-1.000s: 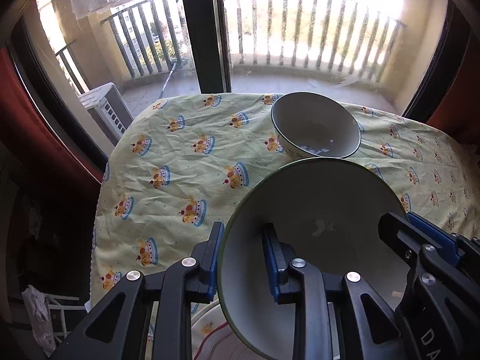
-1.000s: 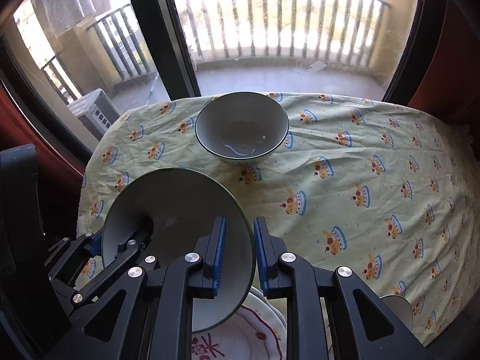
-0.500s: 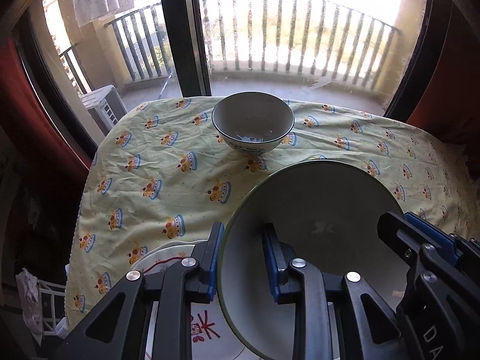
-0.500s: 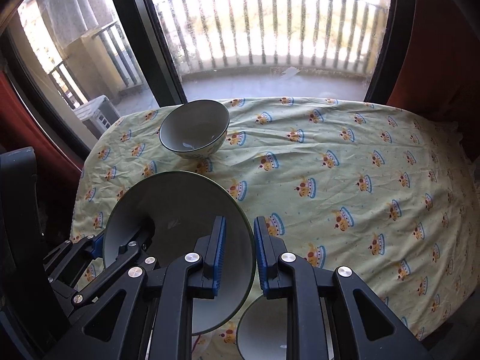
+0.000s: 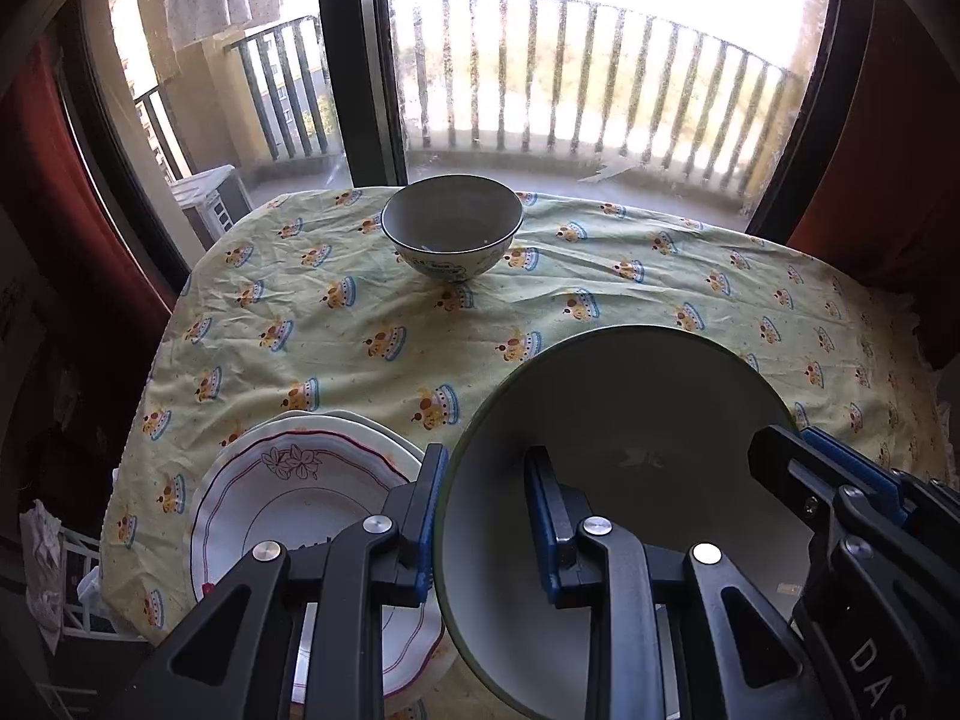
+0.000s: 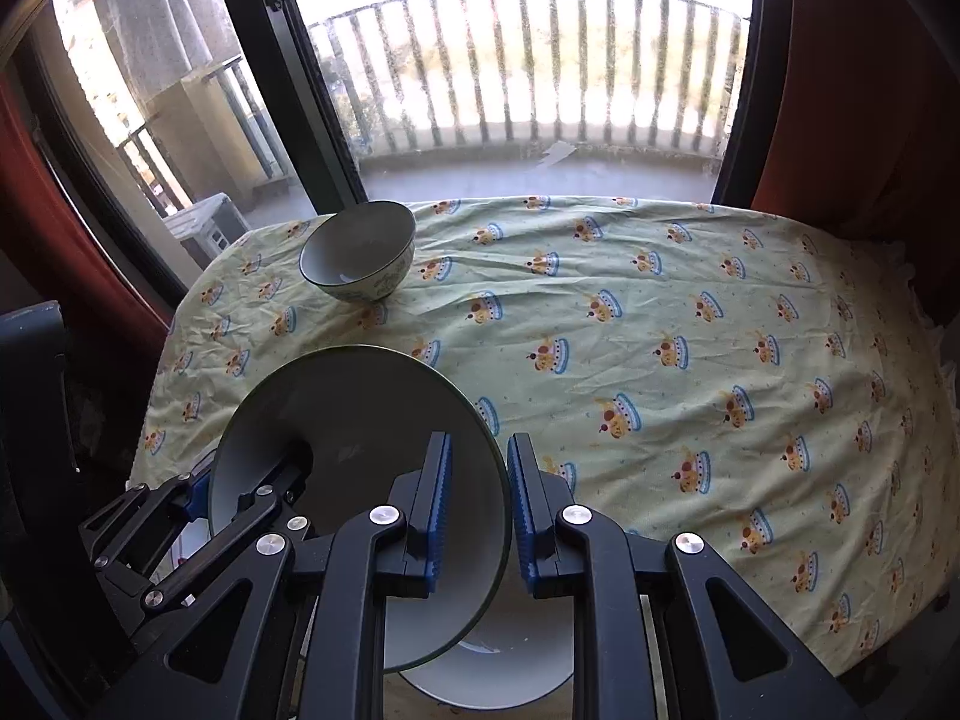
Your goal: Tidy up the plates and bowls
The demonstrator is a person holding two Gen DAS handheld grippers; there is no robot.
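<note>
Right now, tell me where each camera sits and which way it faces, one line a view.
Left wrist: rides the left gripper, looking down and forward across the tablecloth toward the balcony window; its gripper clamps the green-rimmed bowl; the right gripper shows at right.
Right wrist: rides the right gripper, facing the same way; it clamps that bowl's opposite rim; the left gripper shows at left.
Shared: the held bowl and the small patterned bowl near the window.
</note>
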